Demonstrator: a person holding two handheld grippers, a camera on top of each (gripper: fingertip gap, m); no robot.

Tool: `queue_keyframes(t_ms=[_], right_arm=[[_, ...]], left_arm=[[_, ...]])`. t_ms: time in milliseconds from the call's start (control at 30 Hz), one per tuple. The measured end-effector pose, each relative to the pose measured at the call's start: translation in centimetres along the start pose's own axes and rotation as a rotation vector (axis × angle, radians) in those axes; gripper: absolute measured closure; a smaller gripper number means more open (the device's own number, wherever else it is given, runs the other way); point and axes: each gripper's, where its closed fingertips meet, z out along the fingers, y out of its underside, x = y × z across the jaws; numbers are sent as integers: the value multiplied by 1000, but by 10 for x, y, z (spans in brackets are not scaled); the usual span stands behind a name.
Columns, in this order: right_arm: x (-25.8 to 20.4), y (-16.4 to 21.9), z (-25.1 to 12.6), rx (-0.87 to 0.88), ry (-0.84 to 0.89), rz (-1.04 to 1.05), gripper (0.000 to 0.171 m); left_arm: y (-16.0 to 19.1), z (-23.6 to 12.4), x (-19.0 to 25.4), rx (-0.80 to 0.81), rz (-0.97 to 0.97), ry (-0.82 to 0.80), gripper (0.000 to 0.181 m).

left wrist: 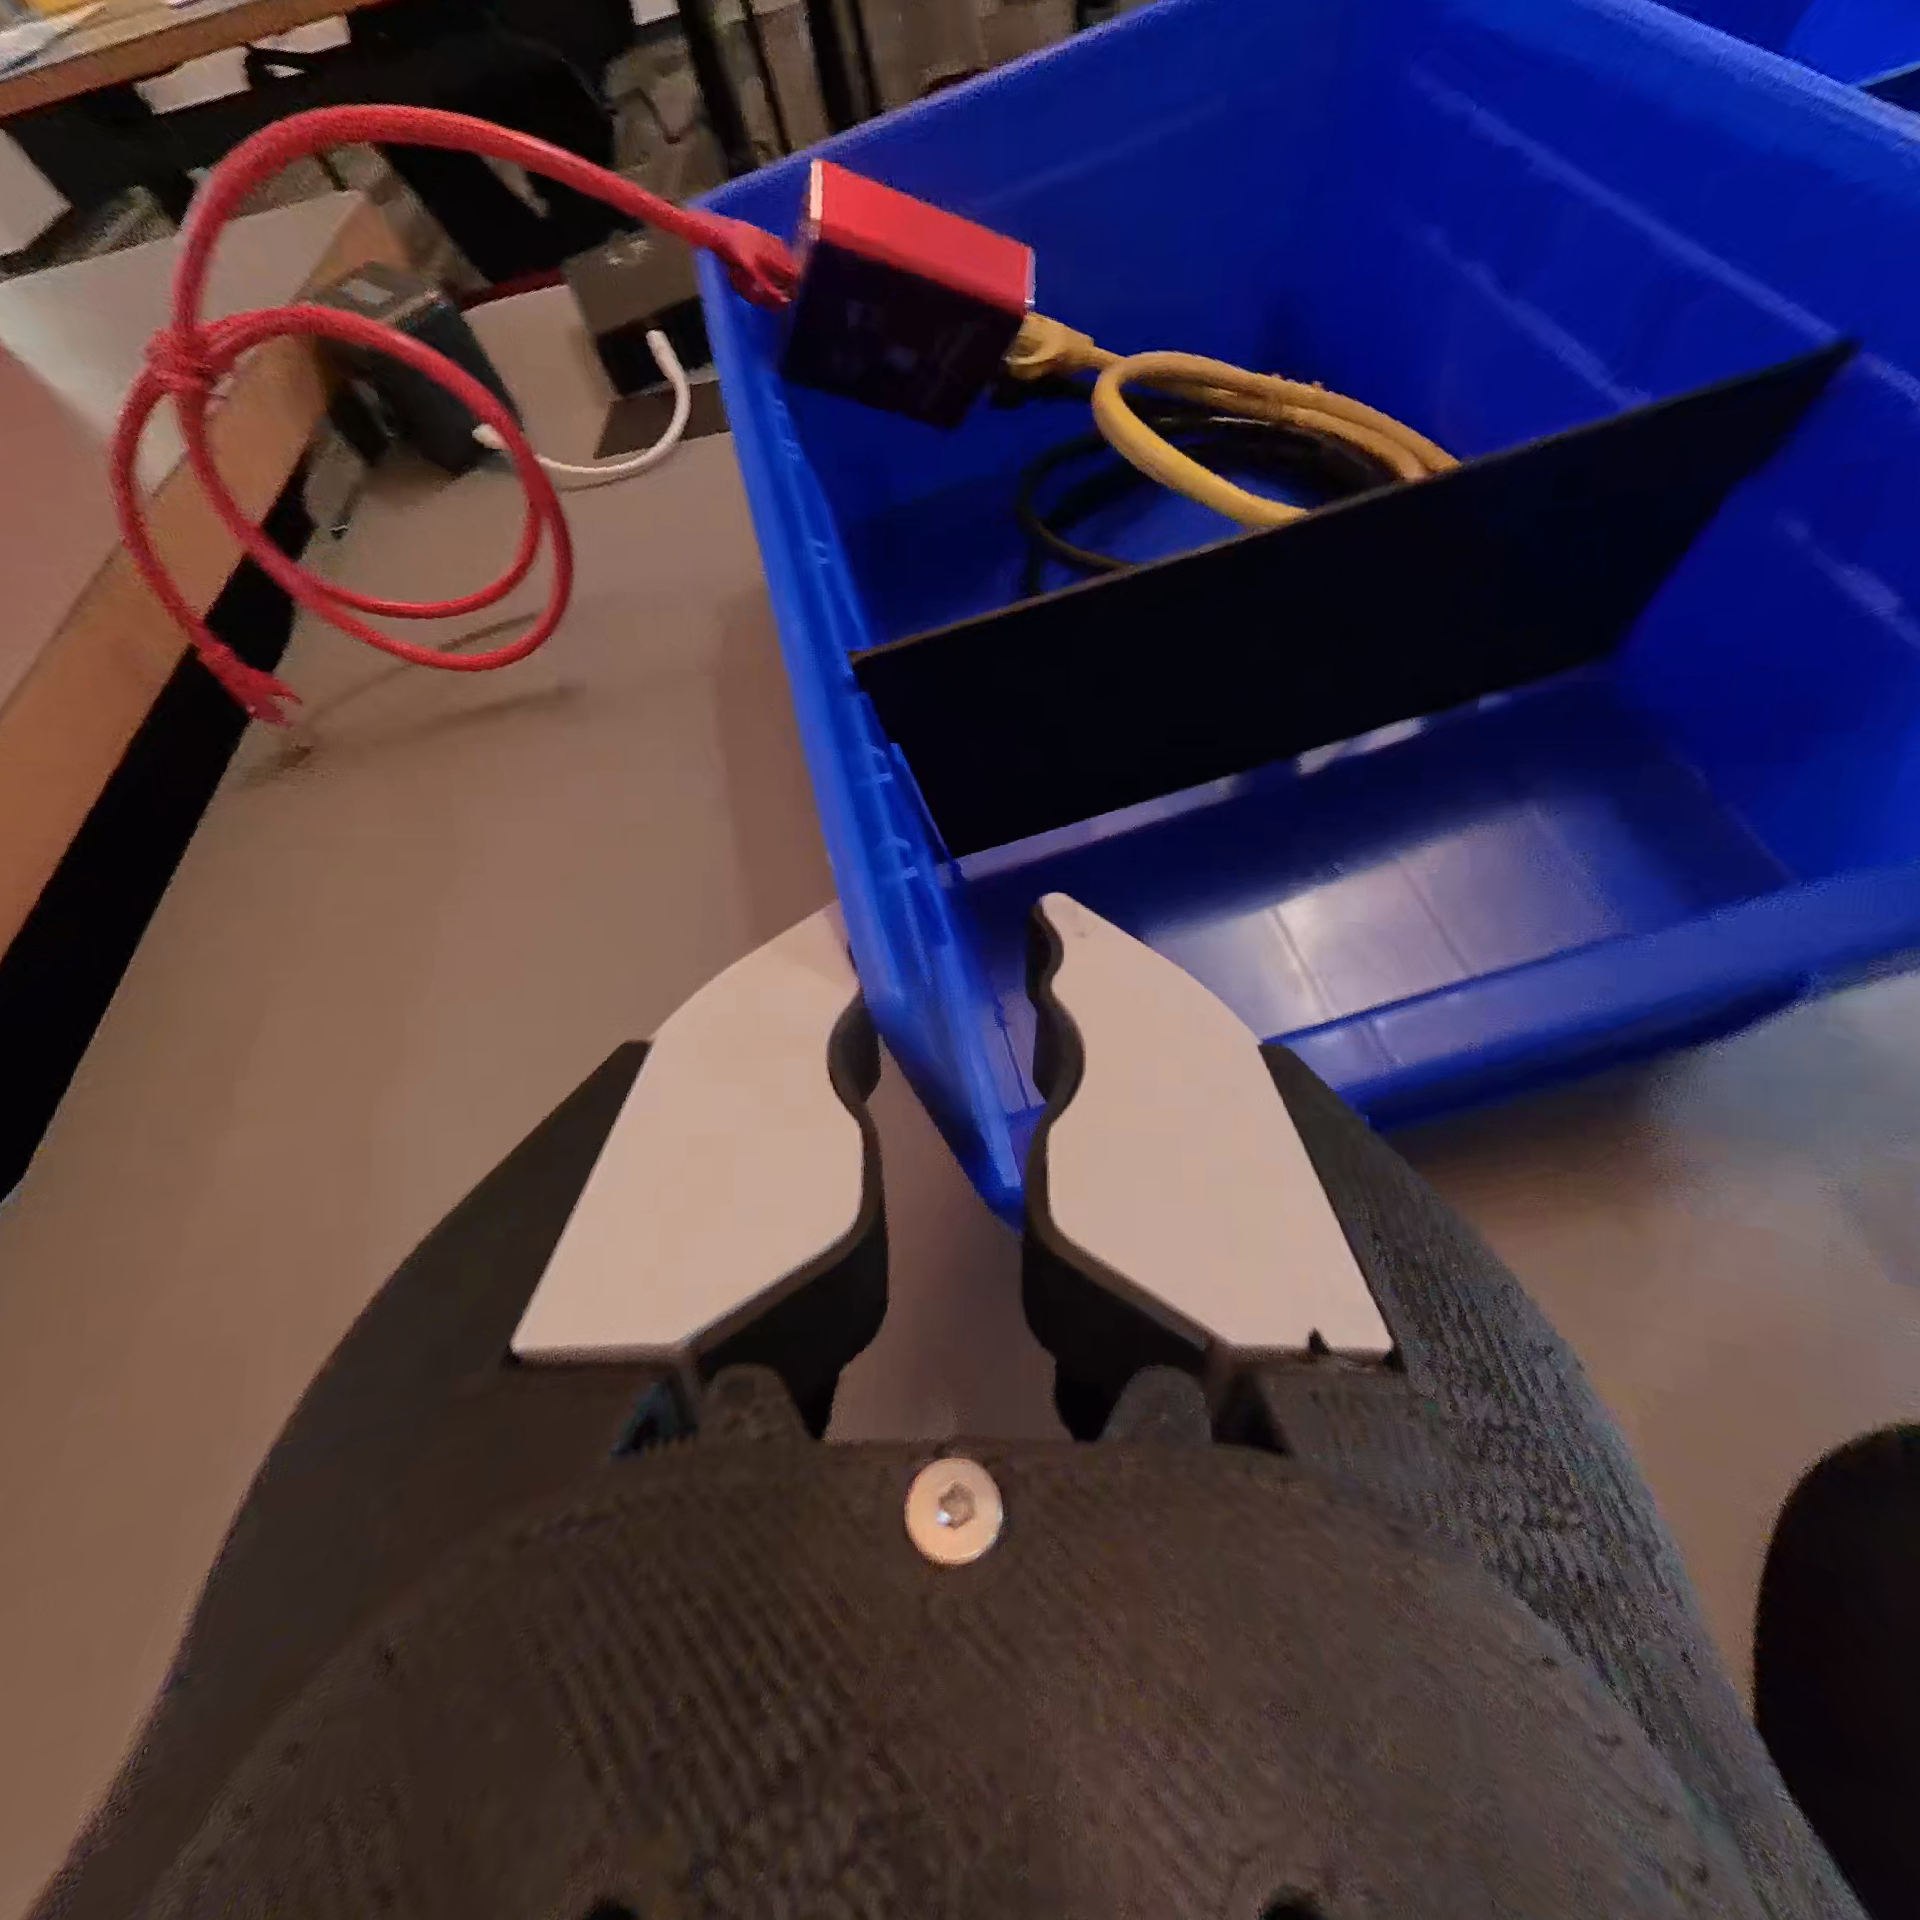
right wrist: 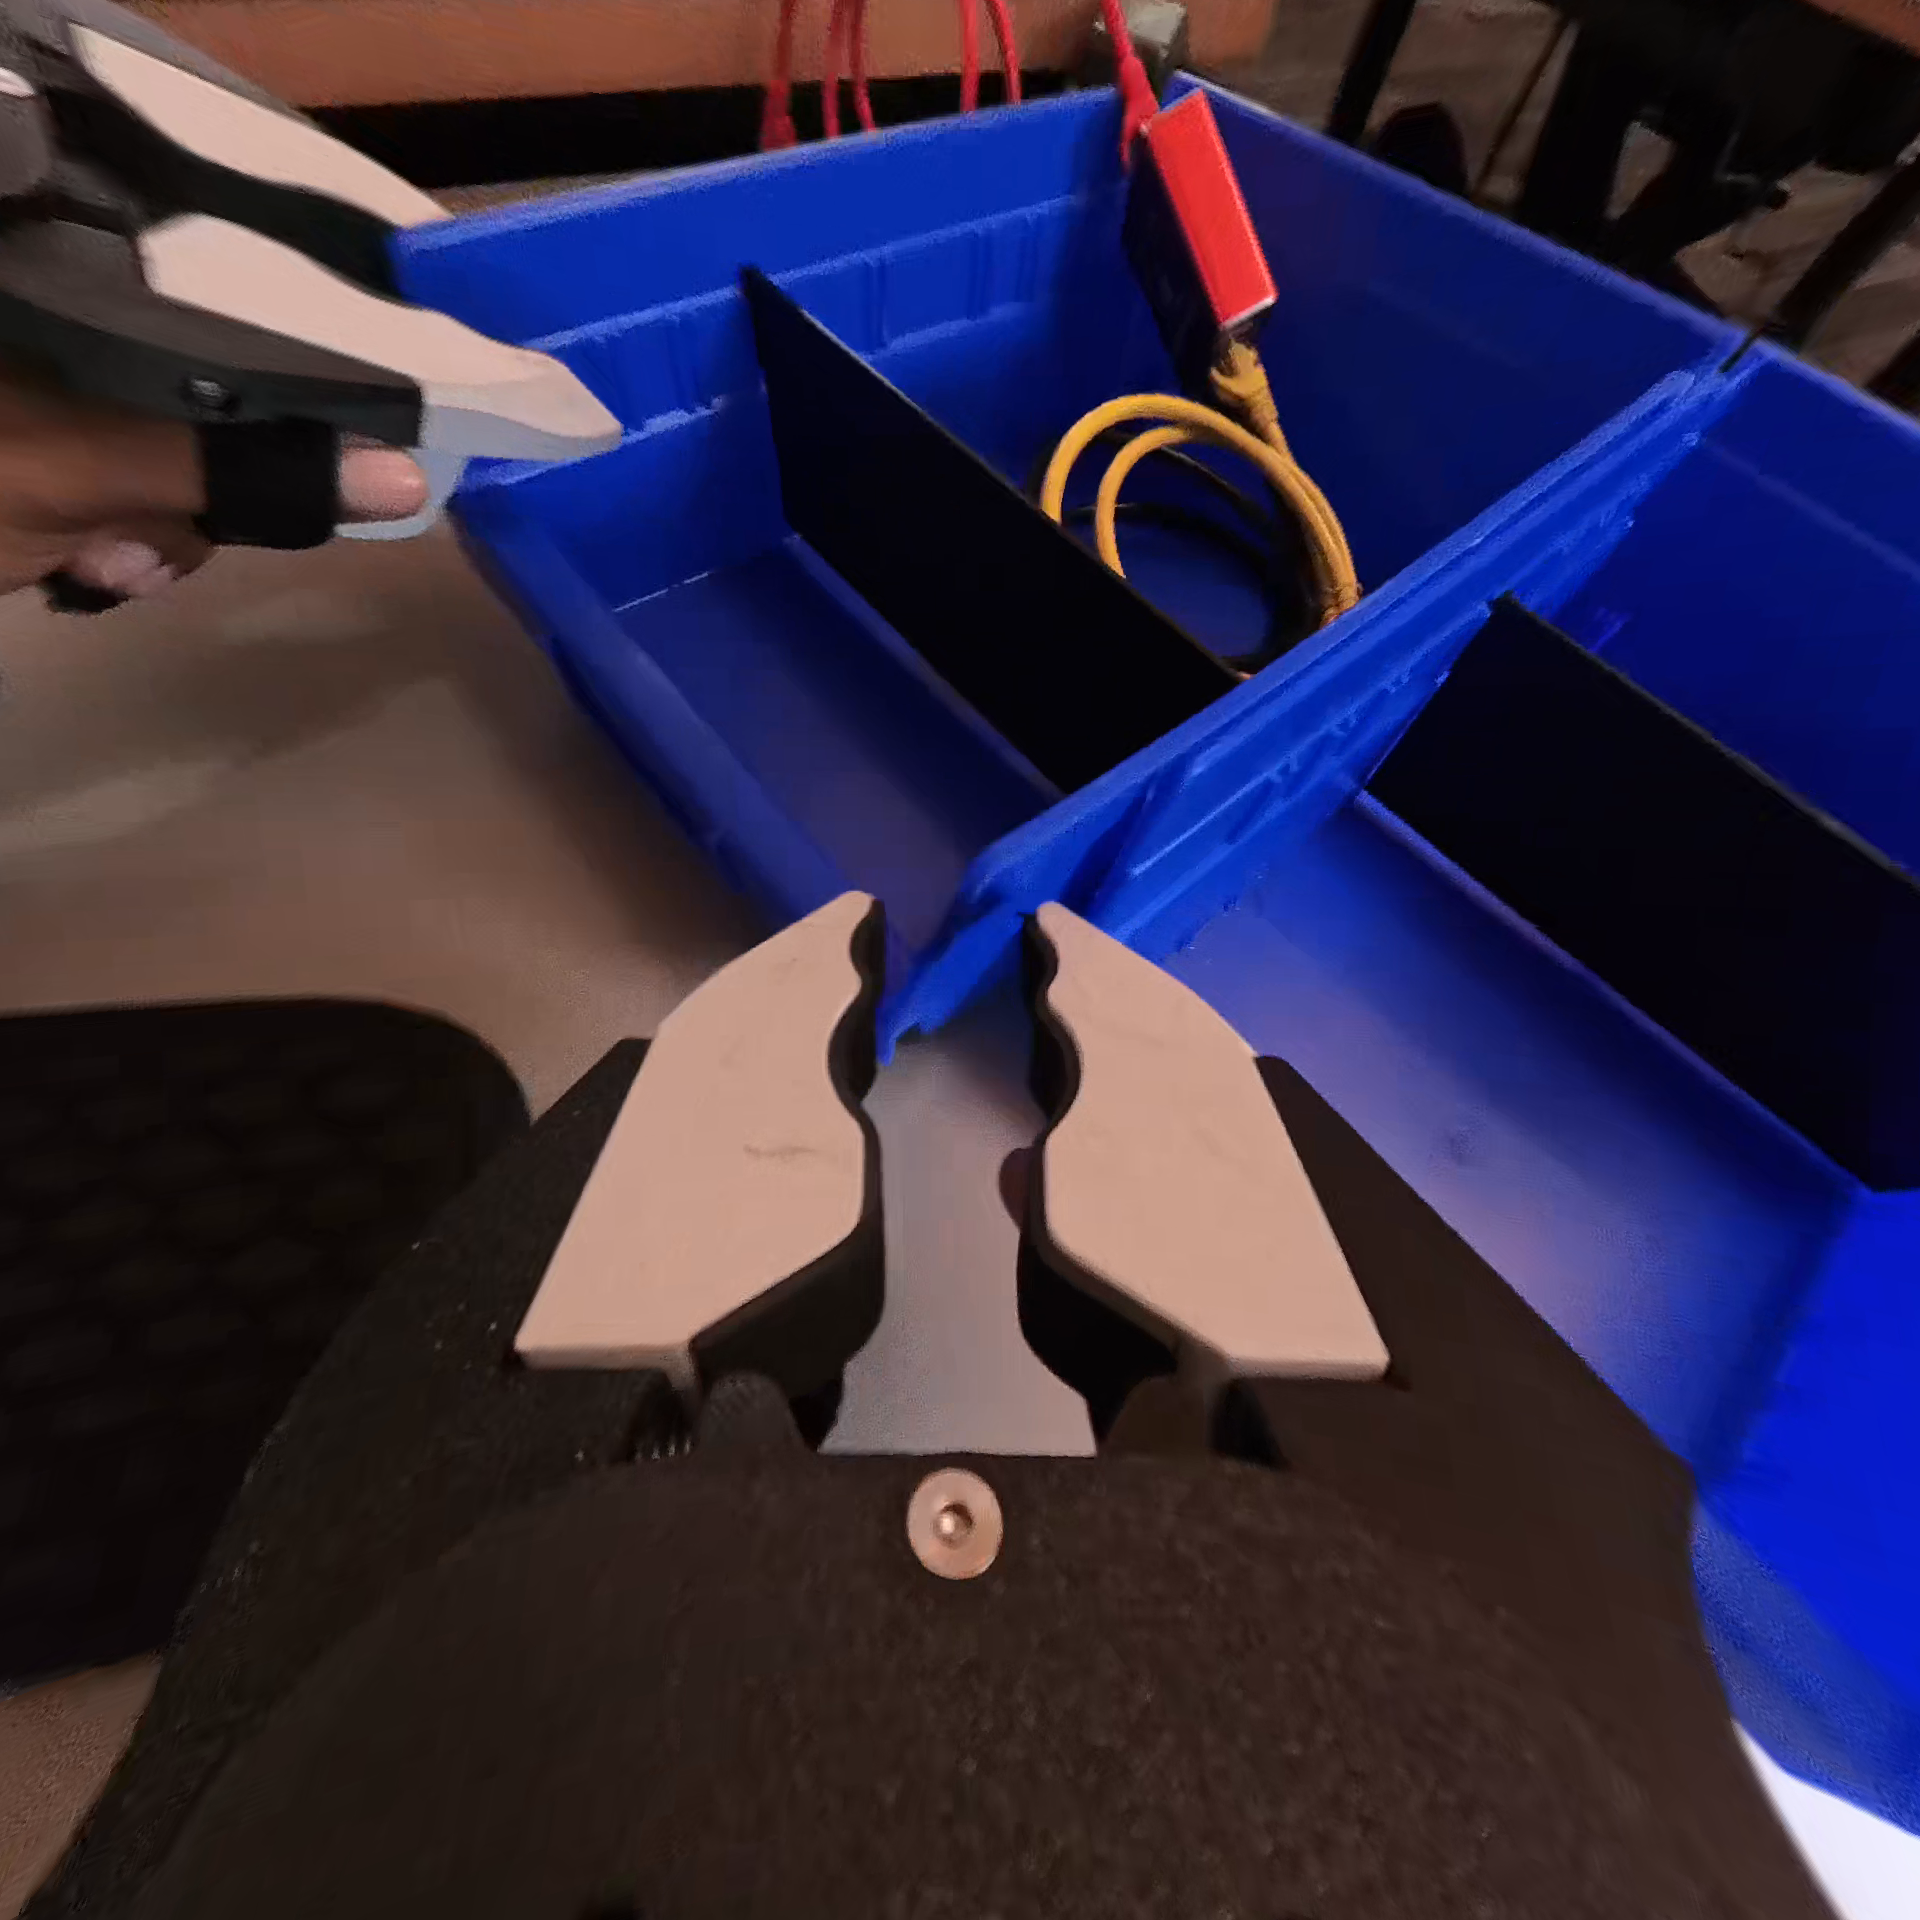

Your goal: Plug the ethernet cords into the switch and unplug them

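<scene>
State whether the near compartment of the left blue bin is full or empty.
Empty: only bare blue floor shows before the black divider.

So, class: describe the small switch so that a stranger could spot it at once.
Find the blue bin split by a black divider. At its far left corner rests the switch: a small red-topped box, red cord leaving one end, yellow cord the other.

A pale tabletop [left wrist: 436,935] fills the foreground under dim, warm light. Beyond its far edge stand wooden desks [left wrist: 125,73] and dark chair legs [right wrist: 1829,239]. A white cable [left wrist: 623,457] curls beside a small dark box [left wrist: 644,312].
</scene>
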Motion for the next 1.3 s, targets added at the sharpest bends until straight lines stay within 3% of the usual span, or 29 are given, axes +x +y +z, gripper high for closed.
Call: queue_keyframes(t_ms=[67,200,267,400,500,567,633,700,1100,1300], right_arm=[[10,-5,-24,-12,-34,-72,136],[55,9,-61,-177,-23,-246,117],[73,31,-63,-314,-22,-366,112],[93,75,-37,-533,-32,-572,104],[96,92,-15,-605,-63,-633,110],[97,101,-10,-634,-83,-631,131],[101,100,-13,-609,-82,-591,141],[102,105,-26,-601,-86,-555,141],[138,196,-171,-676,158,-354,139],[183,228,-215,-711,276,-262,141]], left_arm=[[-6,-5,-3,11,39,-6,146],[-36,-31,-9,103,218,-45,145],[-44,-40,13,107,314,72,145],[-27,-35,71,-55,546,352,128],[0,-14,96,-205,736,454,119],[23,1,101,-330,833,501,116],[41,13,102,-420,923,516,131],[43,17,111,-420,940,545,149],[26,29,159,-426,847,449,150],[18,40,167,-420,829,419,151]])
